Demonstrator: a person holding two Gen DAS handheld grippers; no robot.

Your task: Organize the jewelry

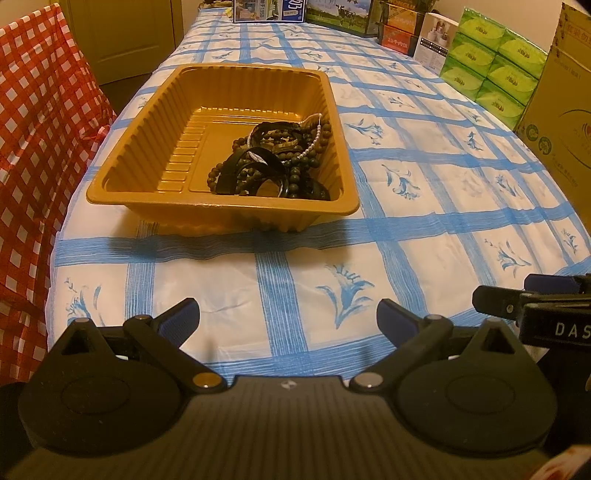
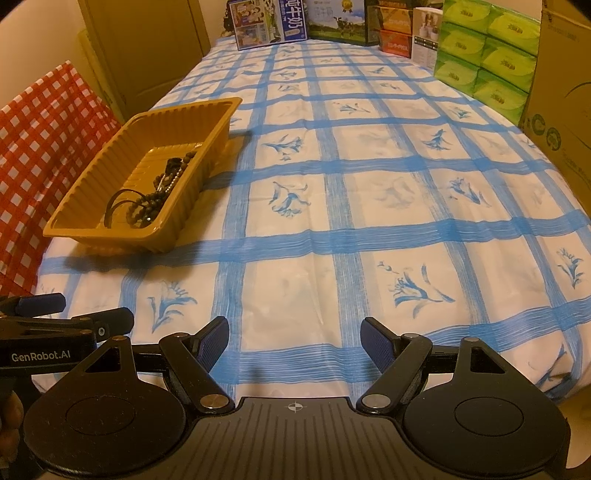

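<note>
Gold-brown ribbed plastic makes up the tray (image 1: pixel 125 162) that sits on your table (image 1: pixel 424 229), toward its left edge, on the blue-checked floral tablecloth (image 2: pixel 369 206). Your jewelry (image 1: pixel 273 162) lies heaped in the tray's right half: dark beaded bracelets, black bangles and a thin strand of small white pearls (image 1: pixel 314 142) draped over the pile. The tray's left half is bare.

Your left gripper (image 1: pixel 288 314) hangs over the near end of the table with its blue-padded jaws spread wide and nothing between them, short of the tray. Your right gripper (image 2: pixel 294 338) hangs just beside it, also spread wide and holding nothing, facing open cloth with the tray off to its left.

Along the far and right edges of the table you have printed cartons (image 2: pixel 267 24), stacked green tissue packs (image 1: pixel 491 70) and a cardboard box (image 1: pixel 561 92). A red-and-white checked cloth (image 1: pixel 33 147) hangs to the left of the table.
</note>
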